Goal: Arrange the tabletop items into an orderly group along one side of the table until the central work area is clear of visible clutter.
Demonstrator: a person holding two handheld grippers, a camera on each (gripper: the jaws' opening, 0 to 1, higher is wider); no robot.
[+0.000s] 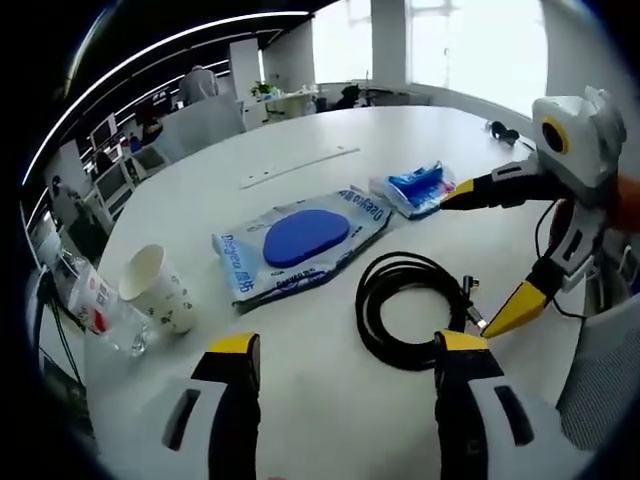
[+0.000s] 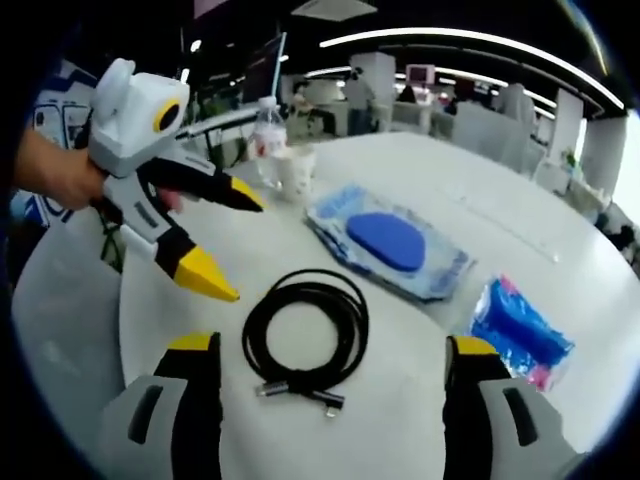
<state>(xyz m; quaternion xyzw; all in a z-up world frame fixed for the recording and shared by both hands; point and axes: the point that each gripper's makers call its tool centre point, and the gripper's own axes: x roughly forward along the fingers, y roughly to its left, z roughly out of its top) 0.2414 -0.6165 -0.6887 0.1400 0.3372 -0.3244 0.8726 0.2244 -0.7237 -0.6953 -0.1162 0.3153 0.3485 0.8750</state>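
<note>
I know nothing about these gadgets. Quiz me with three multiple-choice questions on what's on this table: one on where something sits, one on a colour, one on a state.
1. Where is the paper cup?
A. beside the plastic bottle
B. on the black cable
C. on the small blue packet

2. What colour is the oval on the wipes pack?
A. red
B. blue
C. green

3. How do the left gripper jaws stand?
A. shut on the cable
B. shut on the cup
C. open, holding nothing

Answers: 1 A, cup and bottle stand together at the table edge. 2 B, the oval is plainly blue. 3 C, bare table shows between the jaws.
</note>
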